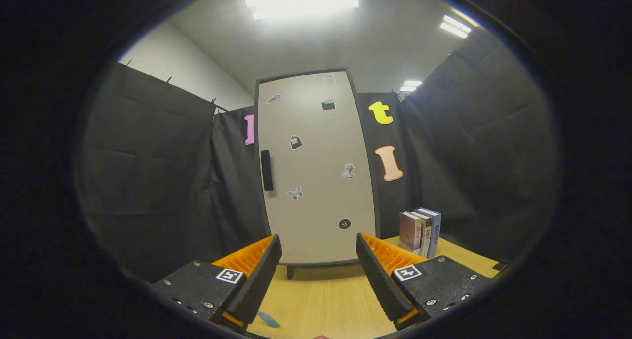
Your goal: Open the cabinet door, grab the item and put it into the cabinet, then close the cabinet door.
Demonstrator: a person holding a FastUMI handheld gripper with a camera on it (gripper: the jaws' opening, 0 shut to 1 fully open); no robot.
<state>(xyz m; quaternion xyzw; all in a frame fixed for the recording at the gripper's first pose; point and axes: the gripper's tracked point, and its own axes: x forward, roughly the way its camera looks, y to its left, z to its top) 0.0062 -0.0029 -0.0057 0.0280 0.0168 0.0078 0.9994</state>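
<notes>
Two black-padded fingers (264, 275) of the tool (318, 275) stand wide apart with nothing between them but bare wood, each backed by ribbed orange plastic and a black block carrying a small square marker. They point straight at the cabinet (316, 171), which stands upright on the far side of the light wooden table (321, 299), beyond the fingertips.

Its pale grey door (321, 201) is fully closed, sitting flush in a dark frame. A slim black handle (266, 169) runs vertically along the door's left edge, about halfway up. Several small stickers (296, 142) are scattered over the door: a butterfly shape, a bust, a round dark button shape low down, and a few more near the top. A short dark foot (291, 271) shows under the cabinet's lower left corner.

Just to the right of the cabinet, a few books (420, 232) stand upright on the table, spines toward the tool, close beside the right finger's tip but farther back. They are near the cabinet without touching it, as far as I can tell.

Down by the left finger, a small light-blue object (269, 320) lies on the table; it is too small and too hidden to identify.

Black cloth hangs all around, and ceiling lights (303, 1) glow overhead.
</notes>
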